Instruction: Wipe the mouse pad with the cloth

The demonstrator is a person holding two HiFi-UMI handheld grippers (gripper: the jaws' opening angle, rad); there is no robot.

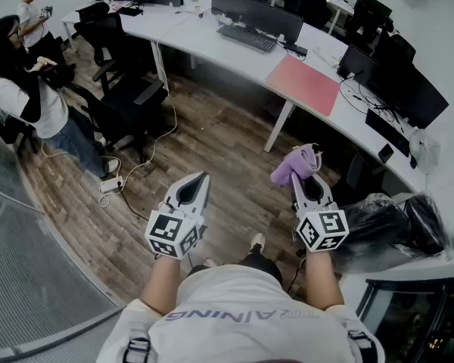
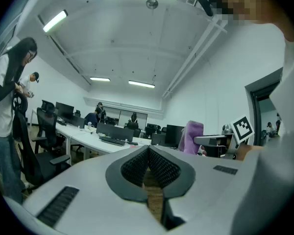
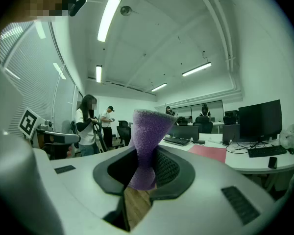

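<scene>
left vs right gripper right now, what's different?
Load: the left gripper holds nothing; the right gripper grips the purple cloth.
Jaws: the left gripper's are closed together; the right gripper's are clamped on the cloth, which sticks up above them.
Shared: both hang over the wood floor, short of the pink mouse pad on the desk.

White lettered T-shirt [image 1: 242, 301], grey left gripper [image 1: 203, 178], right gripper [image 1: 306, 178]

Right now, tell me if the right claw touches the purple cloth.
Touching. The right gripper view shows the right claw clamped on the purple cloth, which stands up between its jaws.
</scene>
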